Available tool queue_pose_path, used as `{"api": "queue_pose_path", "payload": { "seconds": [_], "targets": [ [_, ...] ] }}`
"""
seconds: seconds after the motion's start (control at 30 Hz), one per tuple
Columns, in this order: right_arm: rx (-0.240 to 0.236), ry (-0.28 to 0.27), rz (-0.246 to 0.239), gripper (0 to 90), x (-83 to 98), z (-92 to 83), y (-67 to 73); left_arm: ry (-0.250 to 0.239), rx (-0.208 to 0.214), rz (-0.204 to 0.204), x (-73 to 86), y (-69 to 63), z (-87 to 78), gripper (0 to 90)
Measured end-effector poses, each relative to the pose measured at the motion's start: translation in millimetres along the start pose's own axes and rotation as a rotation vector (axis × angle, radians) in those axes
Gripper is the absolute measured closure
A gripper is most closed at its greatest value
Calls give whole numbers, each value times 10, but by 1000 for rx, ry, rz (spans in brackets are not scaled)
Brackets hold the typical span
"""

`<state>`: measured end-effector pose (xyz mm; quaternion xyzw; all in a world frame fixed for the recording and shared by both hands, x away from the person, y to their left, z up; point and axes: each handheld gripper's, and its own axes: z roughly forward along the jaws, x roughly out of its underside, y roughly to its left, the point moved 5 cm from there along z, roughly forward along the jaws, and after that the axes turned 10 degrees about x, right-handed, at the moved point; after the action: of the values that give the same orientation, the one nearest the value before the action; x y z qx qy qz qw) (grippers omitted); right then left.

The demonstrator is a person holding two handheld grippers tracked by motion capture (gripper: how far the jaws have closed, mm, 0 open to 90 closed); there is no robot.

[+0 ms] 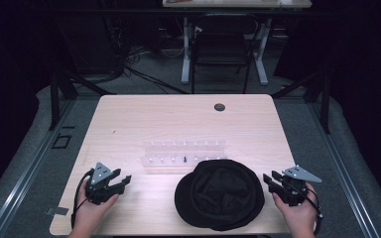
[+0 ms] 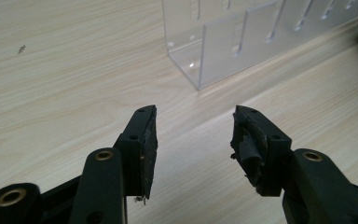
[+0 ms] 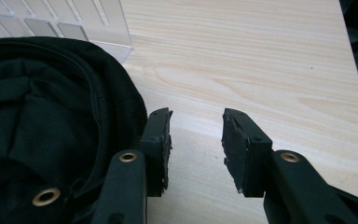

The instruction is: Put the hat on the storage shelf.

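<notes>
I hold my left gripper (image 1: 124, 181) and my right gripper (image 1: 269, 179) low over the desk (image 1: 129, 124), both released, with bare wood between the jaws of each. The one black hat (image 1: 220, 193) lies flat, inside up, just left of my right gripper, its rim almost touching that gripper's left jaw, and well to the right of my left gripper. The one clear plastic rack (image 1: 184, 154) stands ahead of both grippers, touching the hat's far rim; a single small dark piece (image 1: 185, 159) sits in it. As I judge it, nothing is done yet: the hat lies untouched, and taking hold of it and handling it all remain to do.
</notes>
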<state>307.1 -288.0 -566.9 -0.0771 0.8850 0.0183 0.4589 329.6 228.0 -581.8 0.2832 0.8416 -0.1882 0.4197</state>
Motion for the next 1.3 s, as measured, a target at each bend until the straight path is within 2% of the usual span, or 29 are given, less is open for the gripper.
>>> {"api": "queue_pose_path", "payload": {
  "seconds": [0.13, 0.3, 0.4, 0.43, 0.53, 0.57, 0.63, 0.77, 0.83, 0.87, 0.9, 1.0, 1.13, 1.3],
  "targets": [
    [-6, 30, 18, 649, -20, -31, 8, 0, 4, -11, -2, -2, -10, 515],
    [-34, 140, 29, 639, -34, -19, 78, 4, 37, -52, 9, -19, 30, 513],
    [-51, 172, 43, 638, -76, -33, 108, 17, 50, -60, 25, -29, 53, 513],
    [-54, 174, 51, 636, -102, -39, 111, 28, 48, -58, 26, -33, 49, 514],
    [-72, 186, 56, 641, -148, -56, 115, 26, 48, -49, 23, -37, 45, 512],
    [-78, 206, 59, 640, -197, -75, 111, 15, 41, -42, 22, -36, 46, 504],
    [-88, 216, 64, 640, -217, -81, 111, 24, 39, -32, 26, -32, 40, 501],
    [-106, 278, 60, 629, -331, -107, 111, 25, 51, -48, 24, -29, 28, 501],
    [-110, 297, 55, 626, -349, -112, 117, 23, 55, -46, 15, -36, 17, 501],
    [-119, 322, 44, 622, -388, -109, 131, 43, 51, -32, 20, -40, 16, 501],
    [-119, 322, 44, 622, -388, -109, 131, 43, 51, -32, 20, -40, 16, 502],
    [-128, 375, 29, 620, -432, -80, 169, 44, 51, -26, 30, -56, 39, 504],
    [-143, 396, 33, 567, -499, -61, 206, 39, 57, -25, 26, -64, 39, 504],
    [-137, 410, 26, 540, -560, -11, 213, 39, 60, -26, 29, -64, 44, 503]
  ]
}}
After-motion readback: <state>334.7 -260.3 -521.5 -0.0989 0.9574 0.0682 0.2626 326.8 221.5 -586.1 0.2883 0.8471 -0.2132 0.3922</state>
